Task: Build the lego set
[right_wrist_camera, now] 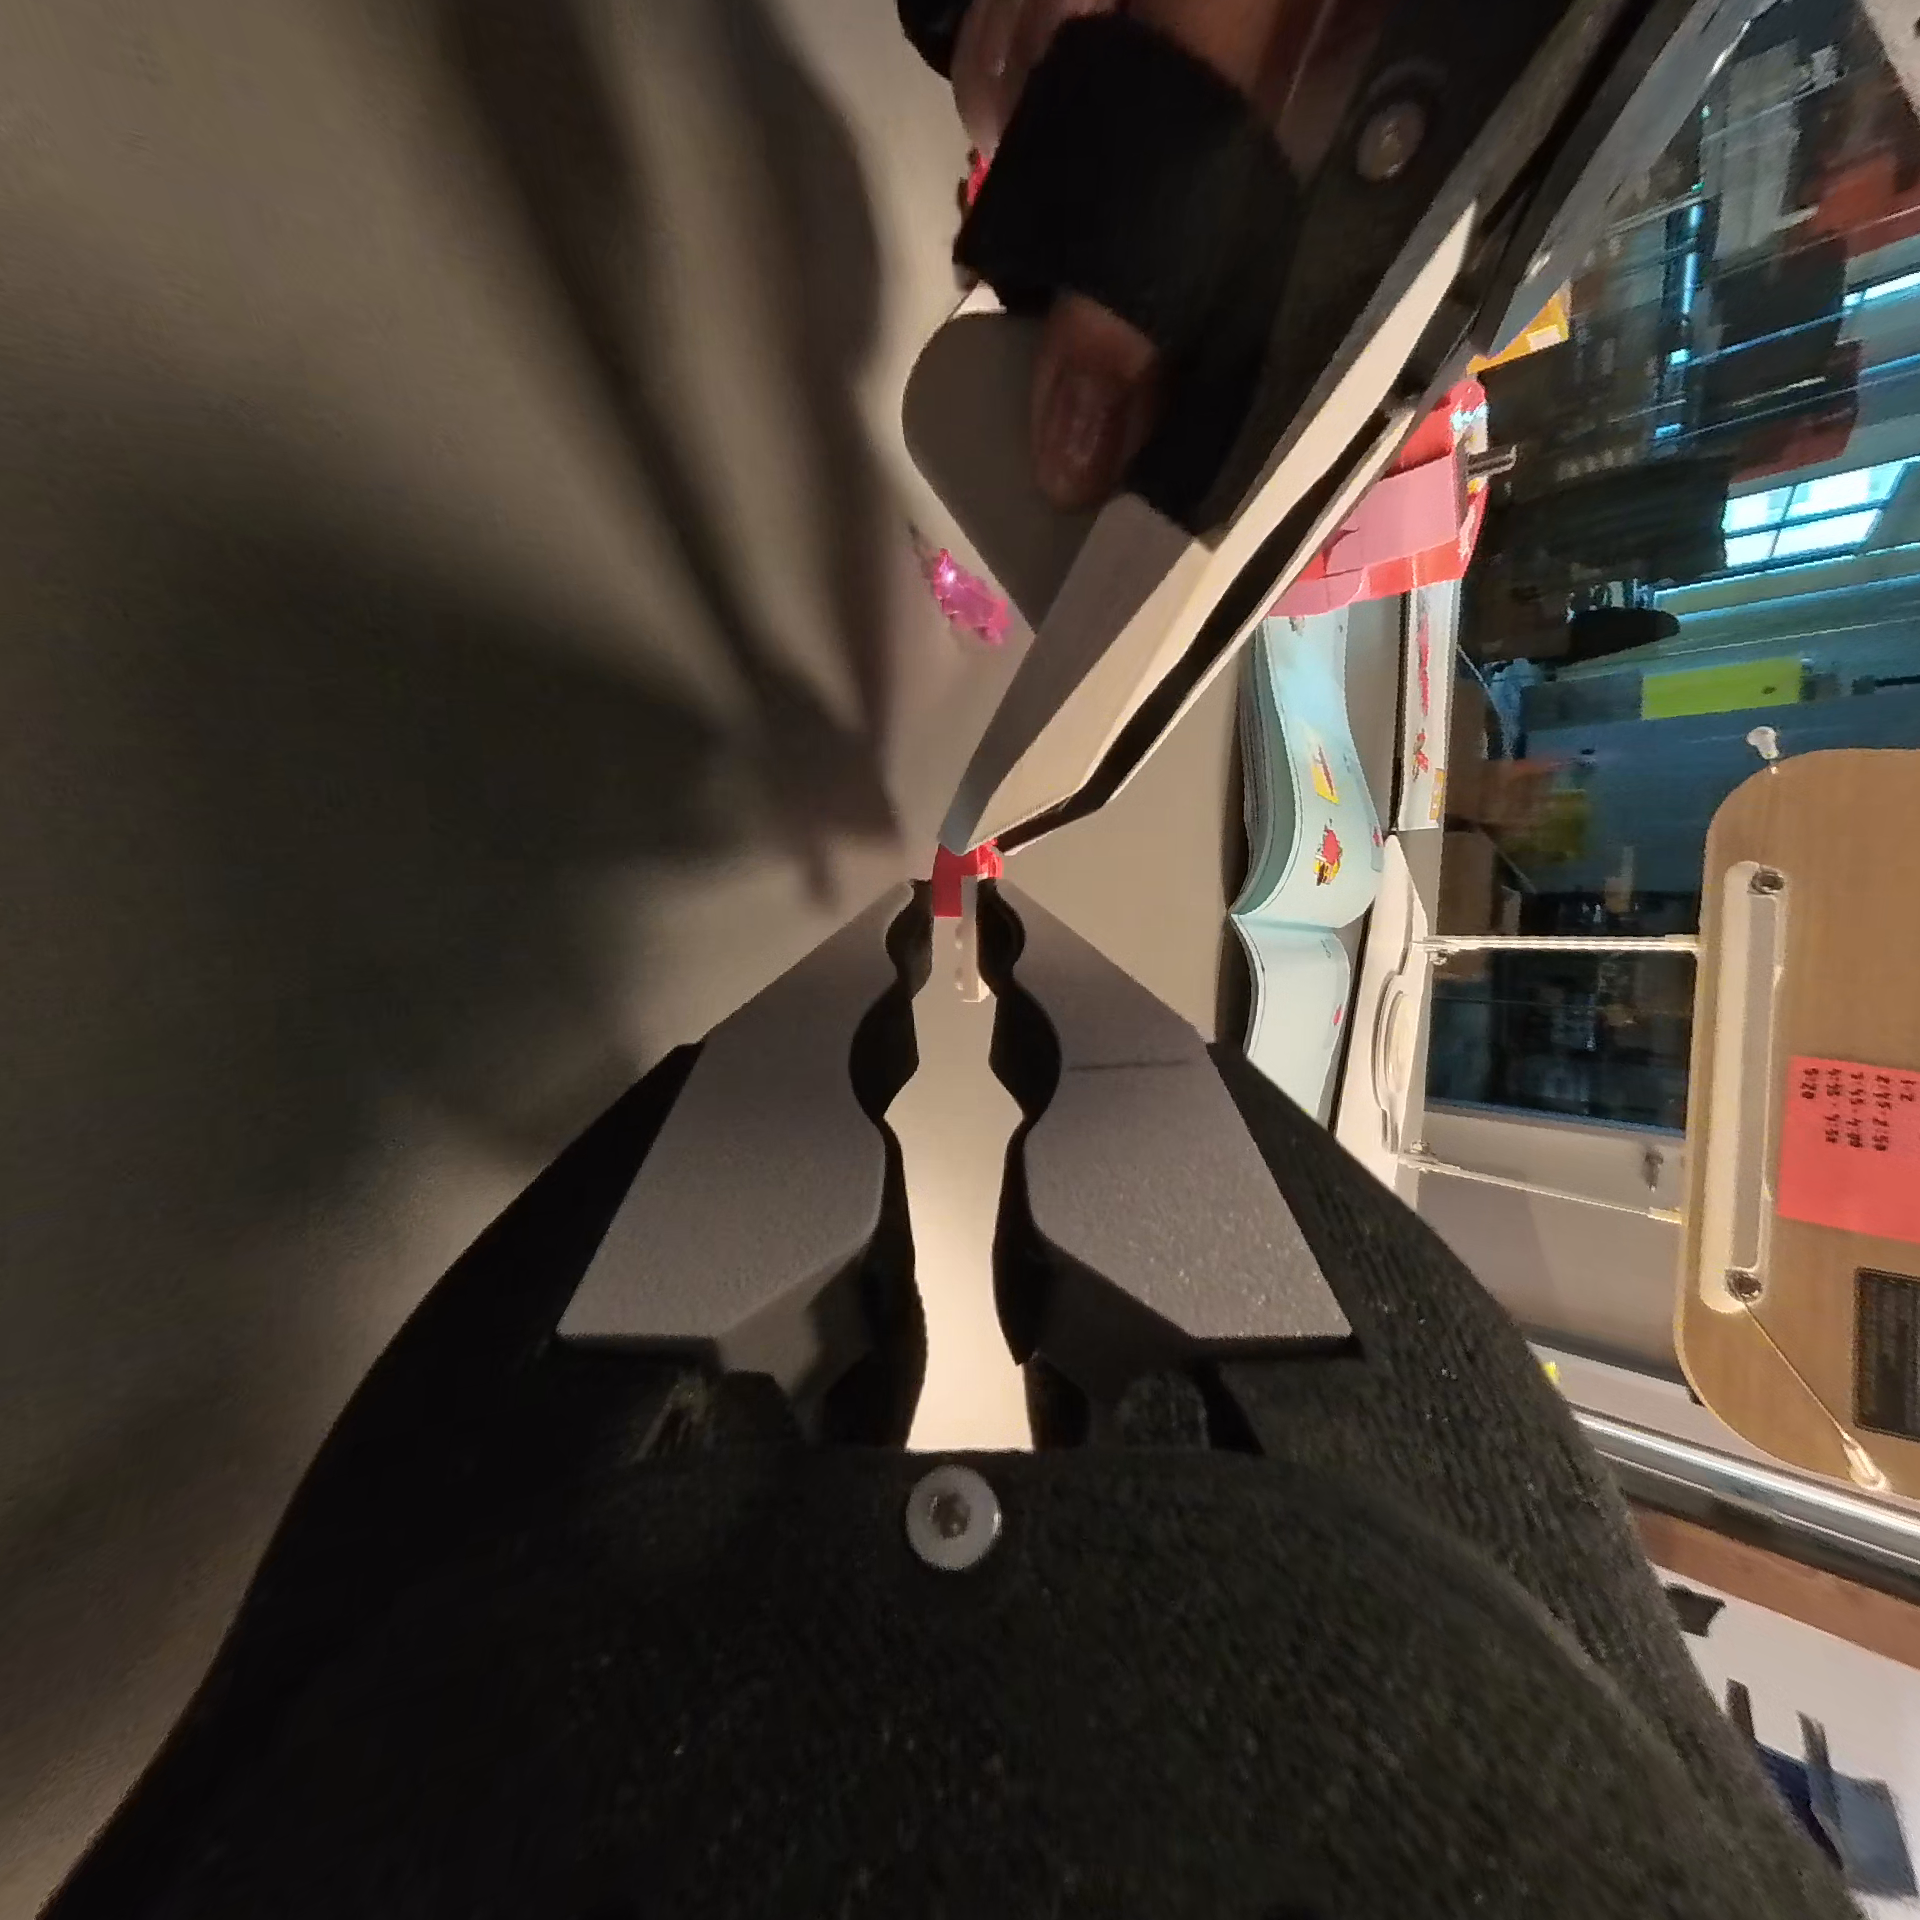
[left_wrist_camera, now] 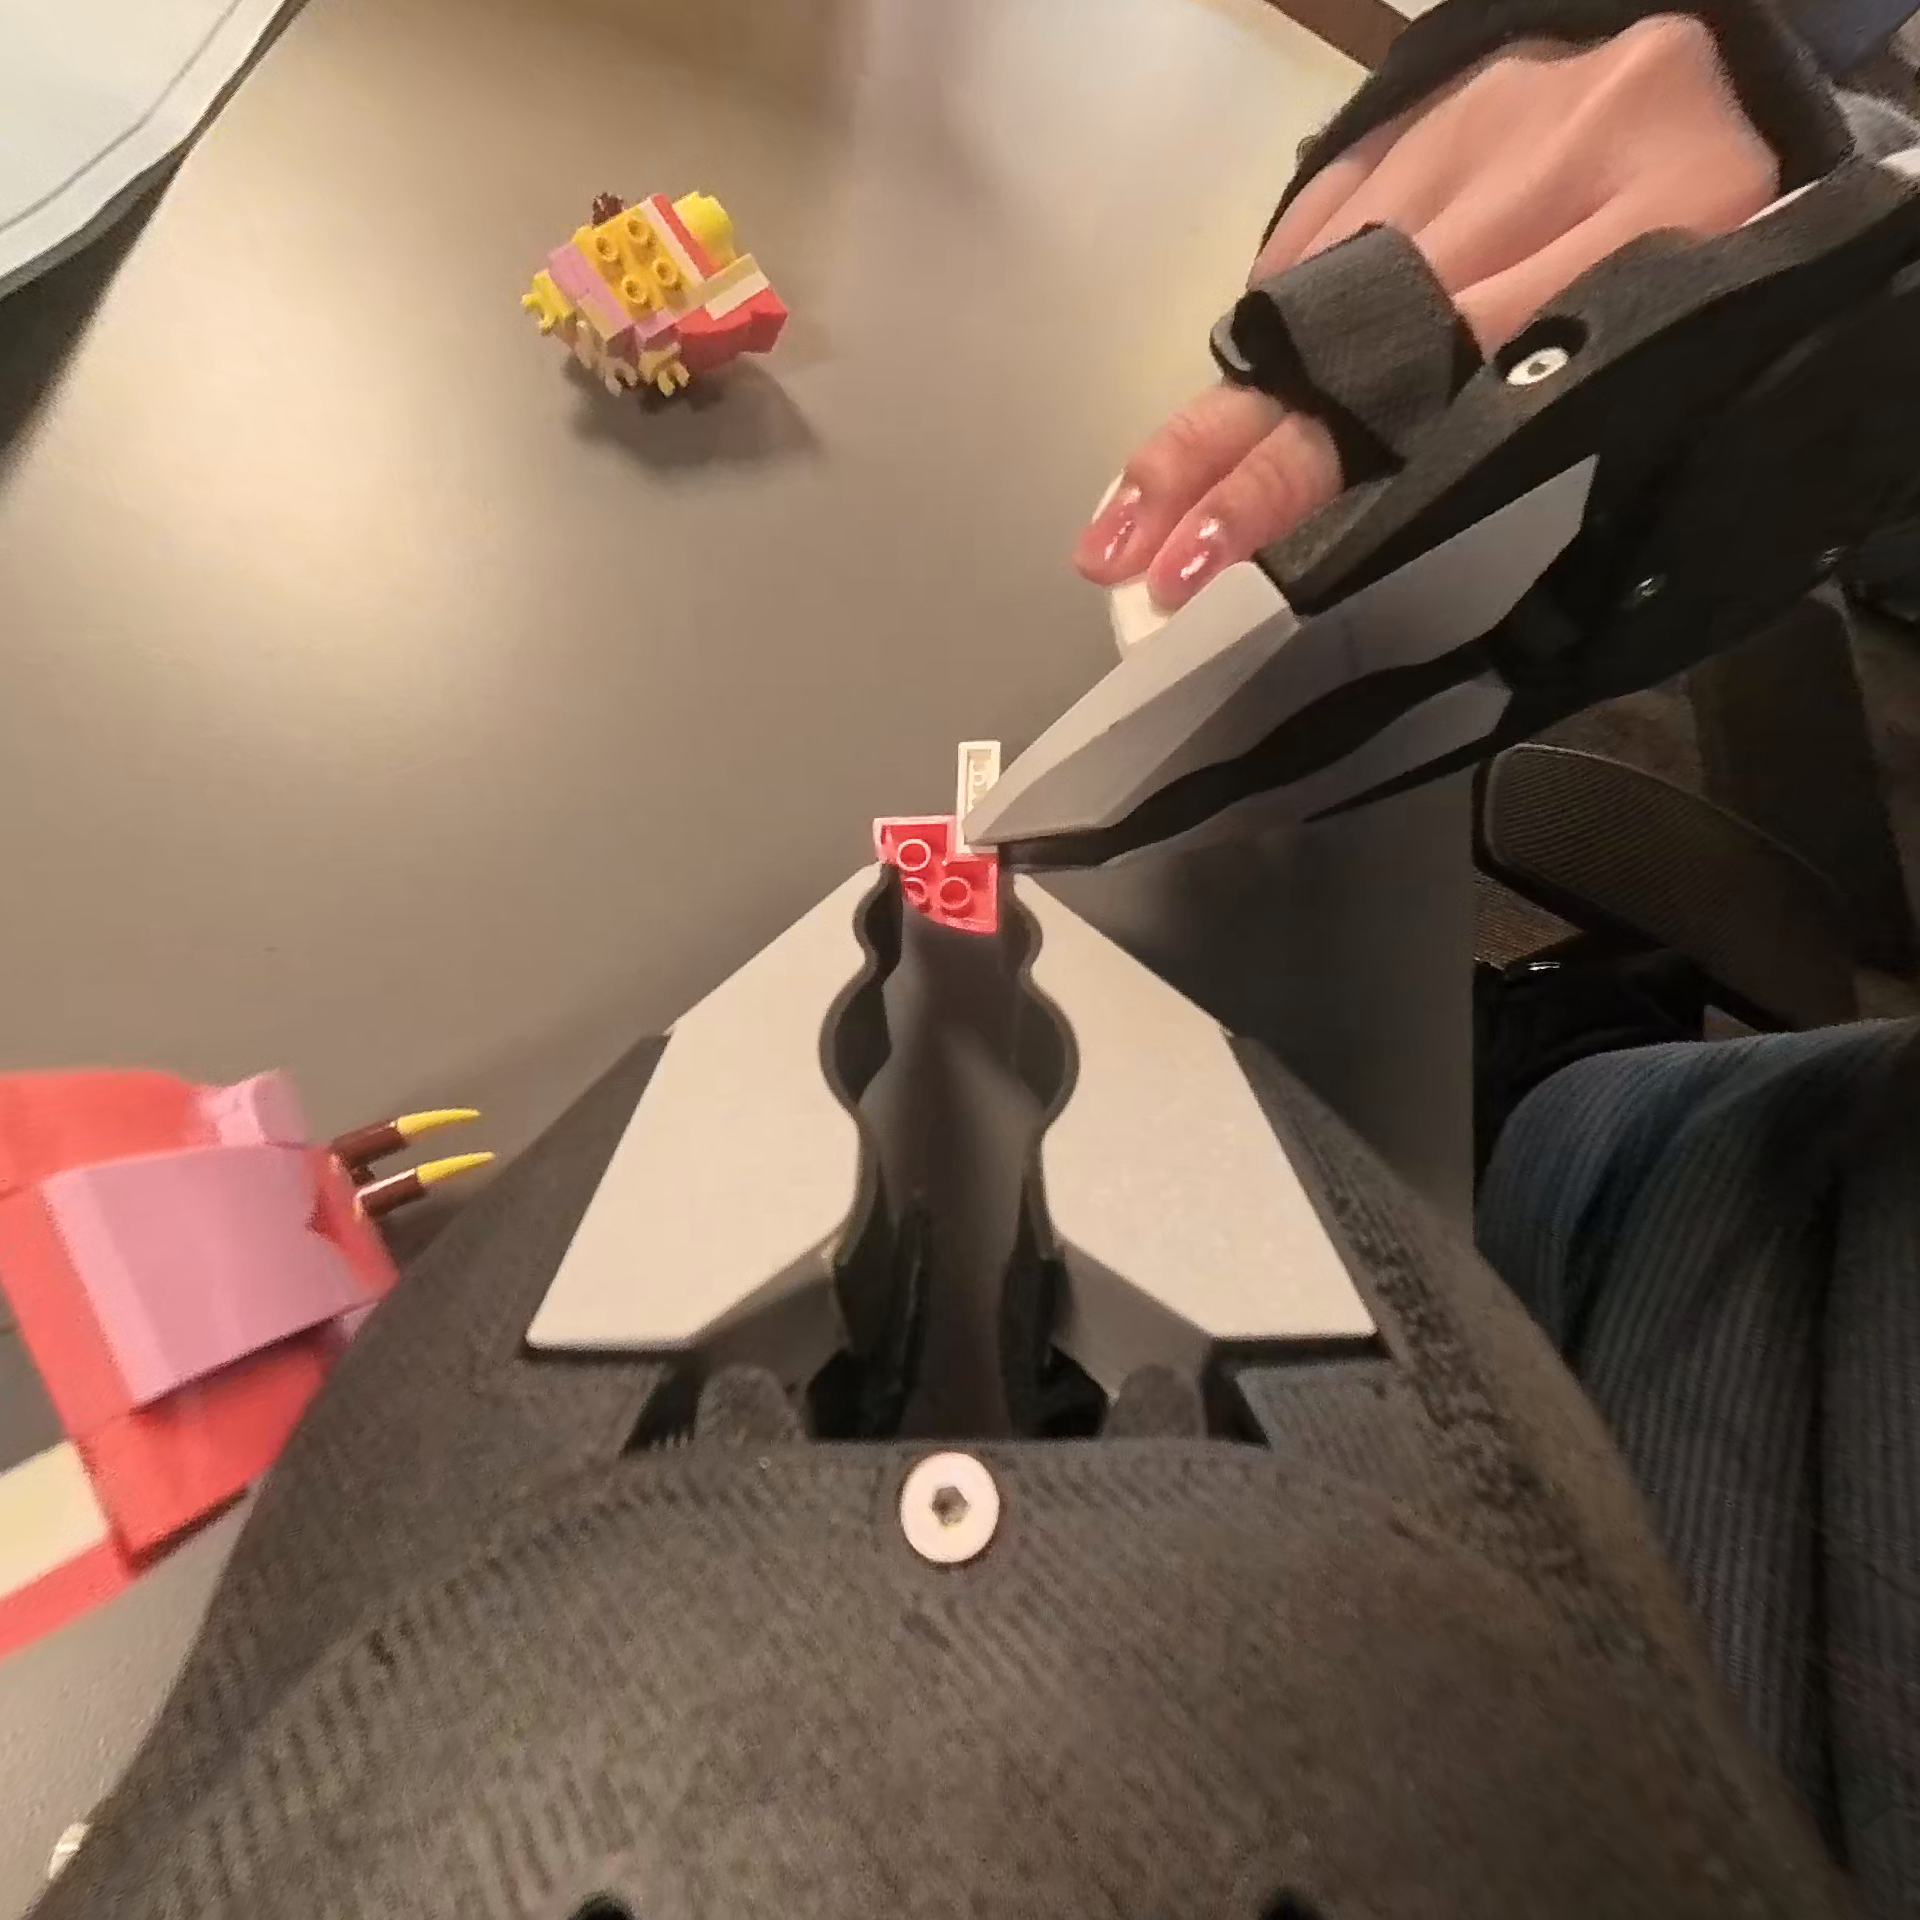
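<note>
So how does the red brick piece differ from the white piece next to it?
The red plate is wide, with a curved edge and round studs facing the left wrist camera; the white plate is narrow and long. The red plate sits between the left tongs; the white plate sits between the right tongs. The white plate stands up above the red plate's corner. Both are small thin bricks held above the table.

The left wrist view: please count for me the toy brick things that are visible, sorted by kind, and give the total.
Loose red plate, pinched in the left gripper: 1
Thin white plate, clamped in the right gripper: 1
Built multicolour models: 2, the small one on the table and the red and lilac one at the left edge
Total: 4
</note>
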The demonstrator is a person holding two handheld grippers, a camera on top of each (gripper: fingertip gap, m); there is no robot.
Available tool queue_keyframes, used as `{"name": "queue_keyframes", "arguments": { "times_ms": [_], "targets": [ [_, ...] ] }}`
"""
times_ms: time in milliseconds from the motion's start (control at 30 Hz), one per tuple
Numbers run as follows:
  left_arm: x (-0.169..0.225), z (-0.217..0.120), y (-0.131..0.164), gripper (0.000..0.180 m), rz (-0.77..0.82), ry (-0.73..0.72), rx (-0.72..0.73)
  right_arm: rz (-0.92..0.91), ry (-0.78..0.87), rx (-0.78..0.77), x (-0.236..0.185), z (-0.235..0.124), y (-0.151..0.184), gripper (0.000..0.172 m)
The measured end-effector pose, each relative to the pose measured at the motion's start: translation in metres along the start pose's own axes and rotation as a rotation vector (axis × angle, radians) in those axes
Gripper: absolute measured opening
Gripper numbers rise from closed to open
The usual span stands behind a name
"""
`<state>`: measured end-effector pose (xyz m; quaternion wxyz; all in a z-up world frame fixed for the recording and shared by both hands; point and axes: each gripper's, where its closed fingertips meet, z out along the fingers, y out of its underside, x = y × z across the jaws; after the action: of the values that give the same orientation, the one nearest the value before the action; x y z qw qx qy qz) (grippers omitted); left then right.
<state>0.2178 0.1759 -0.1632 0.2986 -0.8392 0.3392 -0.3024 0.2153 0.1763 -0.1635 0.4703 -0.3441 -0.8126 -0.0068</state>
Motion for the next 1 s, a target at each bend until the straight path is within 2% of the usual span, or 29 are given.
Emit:
{"name": "queue_keyframes", "arguments": {
  "times_ms": [100, 233, 300, 333, 600, 700, 733, 800, 833, 1000],
  "targets": [
    [0.0, 0.001, 0.0, 0.016, 0.02, -0.016, -0.004, 0.006, 0.001, 0.0, -0.001, 0.0, 0.001, 0.006],
    [0.0, 0.002, -0.001, 0.016, 0.077, -0.063, -0.003, 0.127, 0.004, 0.025, -0.001, -0.001, 0.003, 0.009],
    [-0.003, 0.002, -0.001, 0.016, 0.125, -0.115, -0.016, 0.186, 0.006, 0.031, -0.001, -0.006, 0.006, 0.028],
    [-0.004, 0.002, -0.001, 0.016, 0.143, -0.133, -0.018, 0.206, 0.015, 0.023, 0.001, -0.008, 0.009, 0.029],
    [0.009, 0.002, -0.018, 0.016, 0.15, -0.079, 0.049, 0.042, 0.214, -0.066, 0.013, -0.017, 0.025, 0.004],
    [0.009, -0.001, -0.032, 0.017, 0.169, -0.107, 0.128, 0.063, 0.286, -0.069, 0.021, -0.021, 0.029, 0.003],
    [0.008, -0.005, -0.04, 0.022, 0.163, -0.129, 0.183, 0.101, 0.31, -0.065, 0.024, -0.022, 0.031, 0.003],
    [0.005, -0.013, -0.053, 0.045, 0.169, -0.18, 0.261, 0.21, 0.353, -0.06, 0.032, -0.026, 0.038, 0.003],
    [0.004, -0.016, -0.057, 0.051, 0.175, -0.201, 0.285, 0.266, 0.379, -0.053, 0.036, -0.028, 0.043, 0.003],
    [0.008, -0.02, -0.074, 0.061, 0.169, -0.223, 0.391, 0.486, 0.466, -0.01, 0.049, -0.038, 0.064, 0.002]
  ]
}}
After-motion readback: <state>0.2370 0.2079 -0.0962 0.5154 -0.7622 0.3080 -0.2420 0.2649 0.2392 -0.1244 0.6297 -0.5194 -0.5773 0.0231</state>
